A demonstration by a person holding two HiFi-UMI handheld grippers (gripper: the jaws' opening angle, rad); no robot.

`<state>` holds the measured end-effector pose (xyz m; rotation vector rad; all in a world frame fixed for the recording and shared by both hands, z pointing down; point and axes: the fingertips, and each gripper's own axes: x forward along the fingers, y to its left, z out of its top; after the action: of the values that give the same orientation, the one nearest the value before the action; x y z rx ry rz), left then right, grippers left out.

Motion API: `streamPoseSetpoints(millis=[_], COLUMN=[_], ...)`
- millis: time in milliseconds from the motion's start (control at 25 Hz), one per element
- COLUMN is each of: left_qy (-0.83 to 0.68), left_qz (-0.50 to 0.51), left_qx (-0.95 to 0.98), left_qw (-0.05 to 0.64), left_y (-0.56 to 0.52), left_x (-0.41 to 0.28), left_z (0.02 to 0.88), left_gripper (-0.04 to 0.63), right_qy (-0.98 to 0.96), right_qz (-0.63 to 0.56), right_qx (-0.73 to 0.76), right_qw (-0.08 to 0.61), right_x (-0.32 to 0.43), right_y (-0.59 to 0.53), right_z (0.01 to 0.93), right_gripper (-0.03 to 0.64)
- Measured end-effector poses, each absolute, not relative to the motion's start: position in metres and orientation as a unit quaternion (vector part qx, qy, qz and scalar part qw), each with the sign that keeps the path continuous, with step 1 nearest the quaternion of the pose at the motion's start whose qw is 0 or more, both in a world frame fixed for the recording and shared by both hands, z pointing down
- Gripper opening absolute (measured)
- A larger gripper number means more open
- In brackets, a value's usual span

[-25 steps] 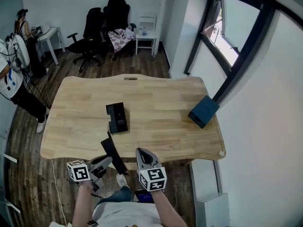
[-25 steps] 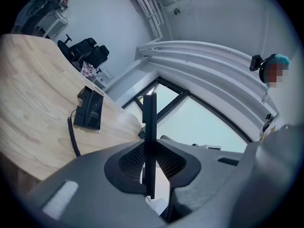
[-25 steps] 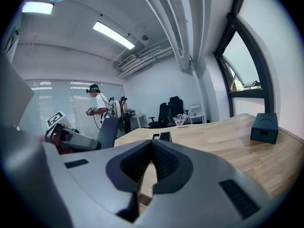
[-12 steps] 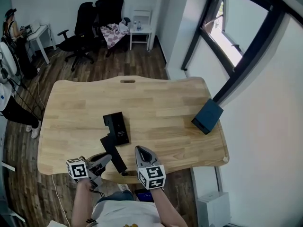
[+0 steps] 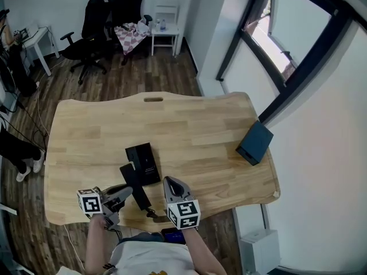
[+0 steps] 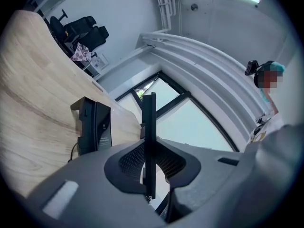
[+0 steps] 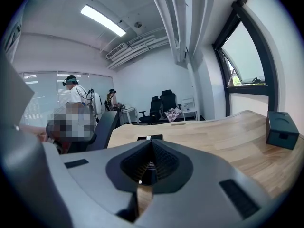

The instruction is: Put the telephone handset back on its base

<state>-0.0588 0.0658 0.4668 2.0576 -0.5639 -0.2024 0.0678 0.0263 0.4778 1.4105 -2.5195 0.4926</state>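
The handset (image 5: 136, 184) is a rigid black plastic bar. It is probably light, and smooth enough to twist in a narrow grip, so its flat faces near mid-length look like the sensible hold. The left gripper (image 5: 128, 193) is clamped there, its 2 jaws pressing those faces, with the far end poking beyond them just short of the base (image 5: 144, 160) on the table (image 5: 218, 136). The right gripper (image 5: 170, 183) hangs alongside, jaws together and empty.
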Motion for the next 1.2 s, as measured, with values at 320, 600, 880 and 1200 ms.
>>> streamPoseSetpoints(millis=[320,600,880,1200], left_qy=[-0.217,-0.22,-0.217,-0.232], left_qz=[-0.074,-0.076,-0.076,-0.066], left_qx=[0.85,0.848,0.851,0.844], left_qw=[0.474,0.476,0.472,0.479], left_y=[0.054,0.047,0.039,0.03], left_x=[-0.077,-0.085,-0.083,-0.087], left_z=[0.474,0.479,0.482,0.492], left_gripper=[0.069,0.069,0.069,0.069], right_qy=[-0.853,-0.848,-0.853,-0.855], right_qz=[0.165,0.164,0.163,0.171], right_qx=[0.483,0.491,0.482,0.476], right_qw=[0.106,0.113,0.111,0.112], right_x=[0.041,0.039,0.037,0.036], right_y=[0.014,0.012,0.003,-0.01], right_z=[0.48,0.483,0.486,0.497], right_gripper=[0.006,0.006,0.006,0.006])
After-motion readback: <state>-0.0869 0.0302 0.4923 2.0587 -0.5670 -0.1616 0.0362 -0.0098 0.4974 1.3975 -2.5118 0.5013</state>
